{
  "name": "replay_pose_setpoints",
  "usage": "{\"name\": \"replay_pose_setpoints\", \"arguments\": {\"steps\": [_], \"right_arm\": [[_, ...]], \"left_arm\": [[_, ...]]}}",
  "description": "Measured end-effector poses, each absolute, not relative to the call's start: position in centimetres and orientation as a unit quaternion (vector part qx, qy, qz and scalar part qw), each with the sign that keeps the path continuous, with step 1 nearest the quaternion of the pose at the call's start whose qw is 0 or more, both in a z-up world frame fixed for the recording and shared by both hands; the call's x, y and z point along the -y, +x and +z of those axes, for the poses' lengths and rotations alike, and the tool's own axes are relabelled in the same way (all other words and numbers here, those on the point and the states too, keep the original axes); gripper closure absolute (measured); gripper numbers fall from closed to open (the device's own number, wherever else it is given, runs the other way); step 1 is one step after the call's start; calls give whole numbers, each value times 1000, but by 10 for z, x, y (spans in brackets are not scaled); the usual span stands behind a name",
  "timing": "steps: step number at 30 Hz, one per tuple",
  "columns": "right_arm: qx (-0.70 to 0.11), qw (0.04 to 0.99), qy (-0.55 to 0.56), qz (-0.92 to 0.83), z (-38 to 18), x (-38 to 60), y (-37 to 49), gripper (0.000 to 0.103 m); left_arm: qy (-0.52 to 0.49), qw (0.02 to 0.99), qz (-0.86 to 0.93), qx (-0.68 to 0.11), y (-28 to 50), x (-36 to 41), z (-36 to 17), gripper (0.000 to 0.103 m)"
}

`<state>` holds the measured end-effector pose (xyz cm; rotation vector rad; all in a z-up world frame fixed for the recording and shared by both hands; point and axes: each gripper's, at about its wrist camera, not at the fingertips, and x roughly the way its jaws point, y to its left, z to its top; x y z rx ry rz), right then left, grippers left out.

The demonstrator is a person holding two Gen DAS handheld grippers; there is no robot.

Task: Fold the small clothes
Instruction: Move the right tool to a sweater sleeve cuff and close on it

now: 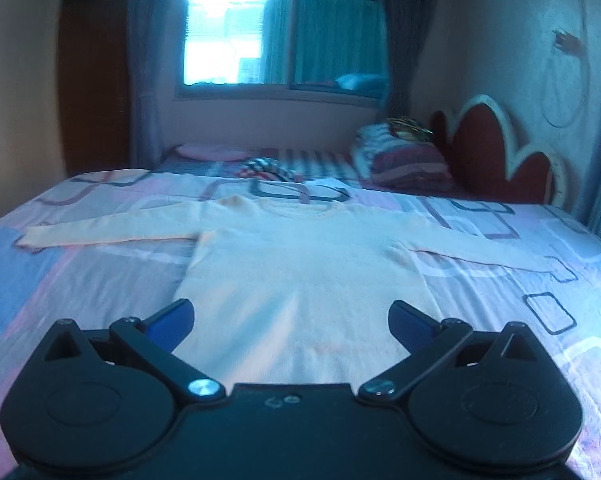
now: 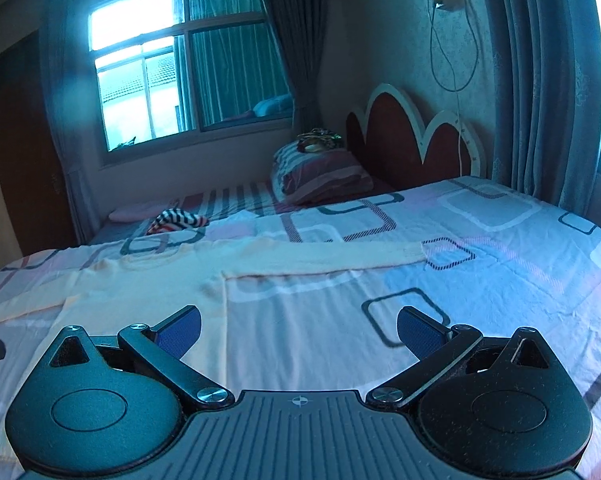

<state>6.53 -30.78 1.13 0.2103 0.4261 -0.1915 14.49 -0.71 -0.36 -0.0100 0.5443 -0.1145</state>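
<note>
A small cream long-sleeved sweater [image 1: 300, 264] lies flat on the bed, front up, both sleeves spread out sideways and its hem toward me. My left gripper [image 1: 291, 322] is open and empty, hovering over the sweater's lower body near the hem. In the right wrist view the sweater [image 2: 148, 292] lies to the left, its right sleeve [image 2: 340, 256] stretching across the sheet. My right gripper [image 2: 299, 330] is open and empty, just above the sheet beside the sweater's right side edge.
The bed sheet [image 1: 500, 288] has a pattern of squares. A striped cloth [image 2: 178, 220] and a pink pillow [image 1: 212, 151] lie at the far side. Folded bedding [image 2: 320, 176] sits by the red headboard [image 2: 412, 136]. A window [image 2: 148, 76] and a hanging cable [image 2: 456, 60] are beyond.
</note>
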Motion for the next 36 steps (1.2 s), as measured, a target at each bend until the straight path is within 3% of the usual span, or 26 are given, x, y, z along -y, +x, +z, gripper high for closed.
{"name": "replay_pose_setpoints", "arguments": {"steps": [16, 19, 23, 26, 36], "right_arm": [[-208, 957, 143, -143, -31, 404, 211, 1], [-216, 950, 158, -158, -45, 430, 237, 26], [-223, 940, 188, -179, -65, 464, 263, 29], [-232, 933, 201, -186, -78, 483, 279, 44], [-254, 914, 233, -216, -121, 531, 321, 52]], "left_arm": [[29, 957, 31, -285, 277, 2, -47, 1], [37, 956, 37, -287, 296, 3, -53, 1], [48, 953, 42, -296, 315, 9, -60, 1], [56, 950, 43, -305, 324, 15, -67, 1], [67, 937, 48, -339, 355, 27, -91, 1]]}}
